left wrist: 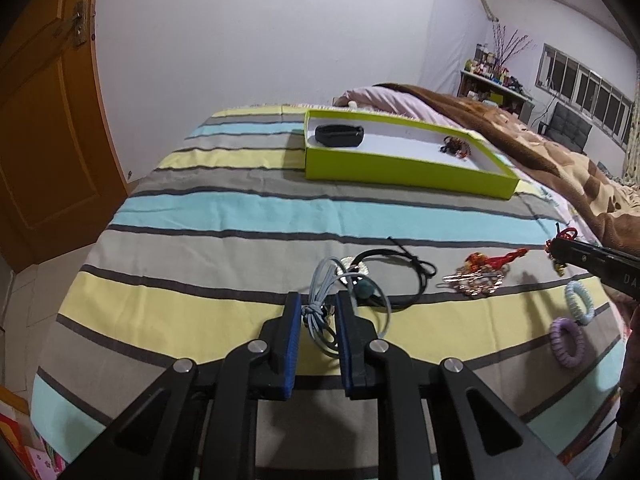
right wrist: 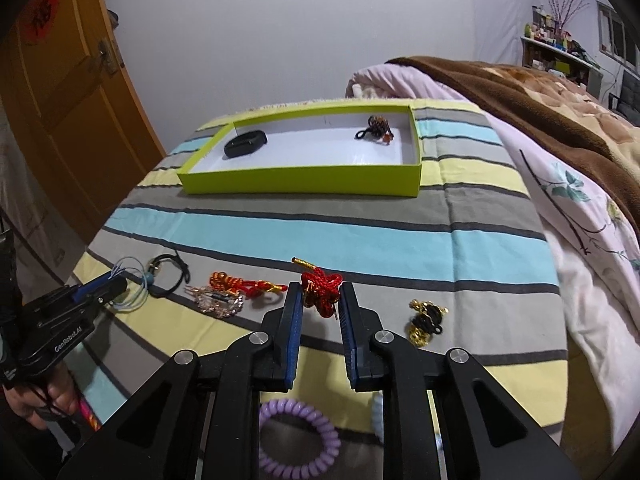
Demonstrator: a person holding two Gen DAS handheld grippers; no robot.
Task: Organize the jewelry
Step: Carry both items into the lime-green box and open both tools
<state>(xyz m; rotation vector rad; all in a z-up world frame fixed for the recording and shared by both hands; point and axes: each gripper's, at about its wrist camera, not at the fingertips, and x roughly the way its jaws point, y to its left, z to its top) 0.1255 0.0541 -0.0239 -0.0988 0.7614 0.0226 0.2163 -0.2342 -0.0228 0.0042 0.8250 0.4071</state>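
Observation:
A lime-green box point(left wrist: 400, 172) point(right wrist: 304, 180) lies at the far side of the striped cloth and holds a black band point(left wrist: 339, 135) point(right wrist: 245, 143) and a dark beaded piece point(left wrist: 454, 146) point(right wrist: 376, 127). My left gripper point(left wrist: 318, 308) is shut on a pale blue cord point(left wrist: 320, 312), low at the cloth. My right gripper point(right wrist: 322, 300) is shut on a red knot ornament point(right wrist: 322, 290), held a little above the cloth; it also shows in the left wrist view point(left wrist: 560, 240).
Loose on the cloth: a black cord necklace point(left wrist: 400, 268), a red and orange charm point(right wrist: 240, 282) on a clear hair clip point(right wrist: 218, 302), a gold and black piece point(right wrist: 426, 322), a purple coil tie point(right wrist: 298, 436), a pale blue coil tie point(left wrist: 578, 302). A brown blanket point(right wrist: 520, 92) lies right.

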